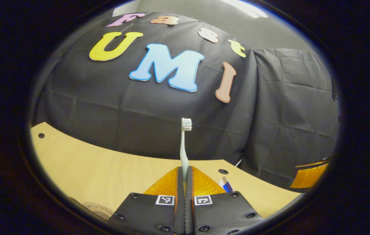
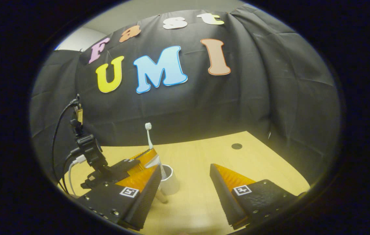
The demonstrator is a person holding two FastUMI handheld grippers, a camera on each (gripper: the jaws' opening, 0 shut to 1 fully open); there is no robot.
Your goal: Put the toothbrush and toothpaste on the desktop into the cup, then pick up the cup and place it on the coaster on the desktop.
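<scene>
So in the left gripper view, the left gripper sits at the bottom centre with its fingers pressed together on the handle of the toothbrush. The brush stands pretty much straight up out of the fingertips, bristle head at the top facing right, right in the middle of the frame against the black cloth wall. Just right of the fingertips, low down, a bit of the toothpaste pokes out on the wooden desktop. At the far right edge there's a finger of the other gripper.

In the right gripper view, the right gripper is spread wide at the bottom, nothing between its fingers. The white cup stands on the desktop just beside its left finger, lower centre-left. The left gripper with the upright toothbrush shows just behind and left of the cup, brush head above it. Can't tell what the small brownish thing at the cup's base is.
</scene>
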